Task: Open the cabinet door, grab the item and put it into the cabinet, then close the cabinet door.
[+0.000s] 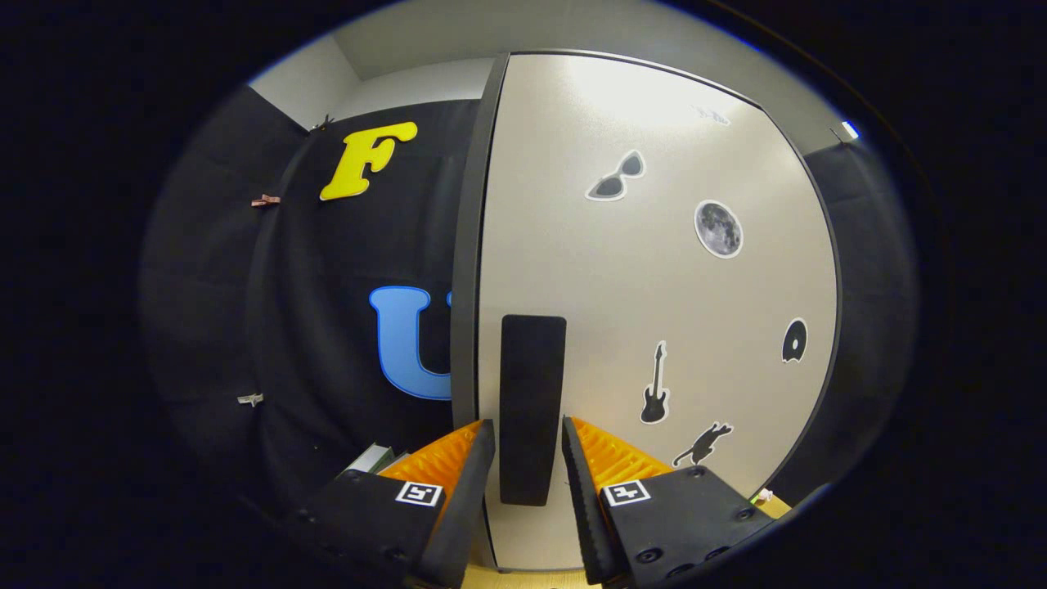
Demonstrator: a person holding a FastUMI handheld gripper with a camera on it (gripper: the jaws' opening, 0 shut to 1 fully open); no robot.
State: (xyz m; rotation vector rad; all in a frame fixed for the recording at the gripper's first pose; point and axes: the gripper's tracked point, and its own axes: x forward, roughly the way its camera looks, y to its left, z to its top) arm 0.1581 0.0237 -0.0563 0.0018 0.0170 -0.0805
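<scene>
The gripper [528, 446] faces the closed white cabinet door [654, 286], fingers spread either side of its dark upright handle [532, 393] without pressing it; stickers [718, 229] dot the door beyond the fingers

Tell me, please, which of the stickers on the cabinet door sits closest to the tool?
The cat sticker, lowest on the cabinet door, just beyond the tool. The guitar sticker sits slightly higher; the others sit higher still.
</scene>
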